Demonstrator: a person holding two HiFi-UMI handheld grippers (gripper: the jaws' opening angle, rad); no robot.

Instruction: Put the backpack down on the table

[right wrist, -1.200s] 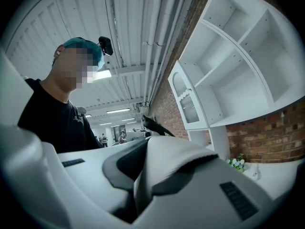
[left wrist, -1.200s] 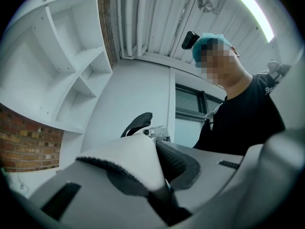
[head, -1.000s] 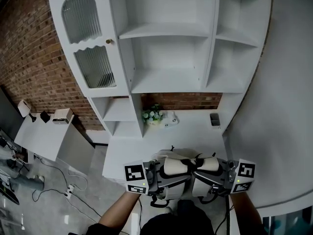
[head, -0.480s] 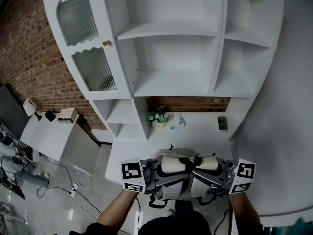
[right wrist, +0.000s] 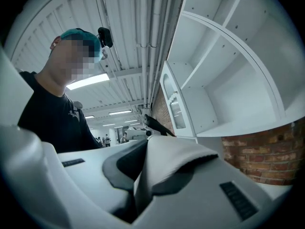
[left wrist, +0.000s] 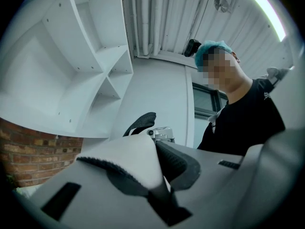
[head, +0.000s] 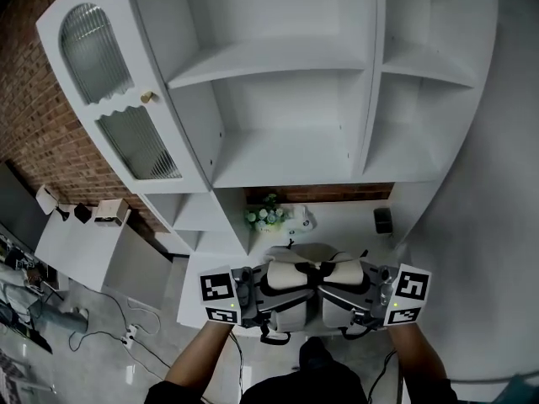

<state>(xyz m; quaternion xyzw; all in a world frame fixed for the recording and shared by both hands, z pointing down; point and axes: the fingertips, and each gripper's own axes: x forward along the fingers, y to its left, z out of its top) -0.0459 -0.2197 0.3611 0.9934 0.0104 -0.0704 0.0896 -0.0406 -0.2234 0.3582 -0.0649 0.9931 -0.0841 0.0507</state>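
since the earlier frame the backpack (head: 308, 257) has been carried nearer the shelving (head: 278, 141) and is held over the tabletop (head: 354, 224). left claw (left wrist: 151, 181) and right claw (right wrist: 143, 180) are clamped on its padded straps (left wrist: 136, 163) (judged soft, limp, light).

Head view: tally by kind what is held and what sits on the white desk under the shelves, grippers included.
Backpack: 1
Grippers: 2, left gripper and right gripper
Flower bunch: 1
Small white item: 1
Small dark item: 1
Total: 6
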